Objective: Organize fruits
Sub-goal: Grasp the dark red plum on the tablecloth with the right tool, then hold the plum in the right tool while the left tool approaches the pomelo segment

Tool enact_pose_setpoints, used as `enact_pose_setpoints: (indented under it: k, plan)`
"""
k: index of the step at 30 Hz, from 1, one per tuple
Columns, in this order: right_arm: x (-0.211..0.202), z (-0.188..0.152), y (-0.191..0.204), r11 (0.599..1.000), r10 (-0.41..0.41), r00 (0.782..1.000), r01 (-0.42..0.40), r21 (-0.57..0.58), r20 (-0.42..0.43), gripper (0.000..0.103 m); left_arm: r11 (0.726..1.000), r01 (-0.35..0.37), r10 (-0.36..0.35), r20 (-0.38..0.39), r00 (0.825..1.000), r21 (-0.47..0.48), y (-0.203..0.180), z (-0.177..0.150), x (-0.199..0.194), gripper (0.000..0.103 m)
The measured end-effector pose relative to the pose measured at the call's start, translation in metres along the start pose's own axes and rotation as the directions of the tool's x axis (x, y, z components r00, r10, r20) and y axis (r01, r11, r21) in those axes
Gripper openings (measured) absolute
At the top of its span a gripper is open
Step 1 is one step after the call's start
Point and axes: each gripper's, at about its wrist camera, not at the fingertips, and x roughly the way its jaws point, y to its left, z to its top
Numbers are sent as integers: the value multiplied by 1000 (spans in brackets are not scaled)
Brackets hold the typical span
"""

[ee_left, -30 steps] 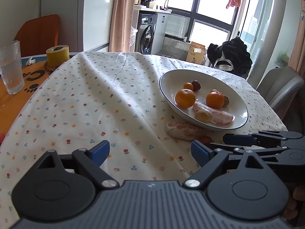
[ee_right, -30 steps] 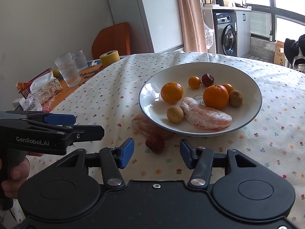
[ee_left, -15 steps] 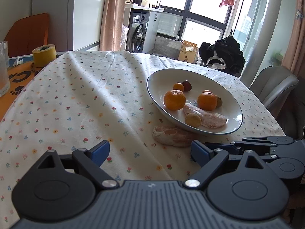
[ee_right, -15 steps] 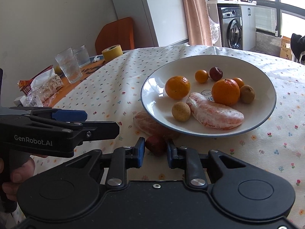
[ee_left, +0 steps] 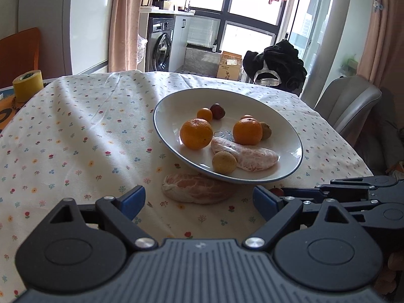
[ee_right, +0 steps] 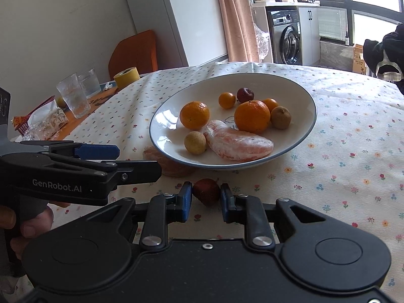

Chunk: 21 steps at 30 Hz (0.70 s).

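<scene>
- Most fruit already sits in the plate (ee_right: 300, 136) at frame centre: two oranges, small round fruits and one peeled segment.
- Left to do: the small red fruit (ee_right: 206, 191) and the peeled segment (ee_left: 198, 188) lie on the bench below the plate's near rim.
- The right claw (ee_right: 206, 198) has narrowed around the red fruit; its pads seem to touch it, though contact is hard to confirm.
- The left claw (ee_left: 199, 198) gapes wide, holding nothing.
- The plate's rim partly hides the loose segment in the right view.

1. Right gripper (ee_right: 205, 198): matte black body, blue finger pads (ee_right: 186, 195), silver pivot screws.
2. Left gripper (ee_left: 199, 198): same build, ribbed grey-blue top, white "GenRobot.AI" lettering.
3. Left hand (ee_right: 24, 223): bare skin.
</scene>
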Motion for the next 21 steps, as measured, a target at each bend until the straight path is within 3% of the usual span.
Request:
enact_pose_setpoints:
  k: [9,21]
  plan:
    - [-11,-3,-19,999,-42,999,41,32,19,22,999,-12,13,-27,1000,49,-11,-2,20,88]
    - [-14,-9,-31,997,-45,999,44,58,26,22,989,-108,110,-20,994,105,-24,-4,36,88]
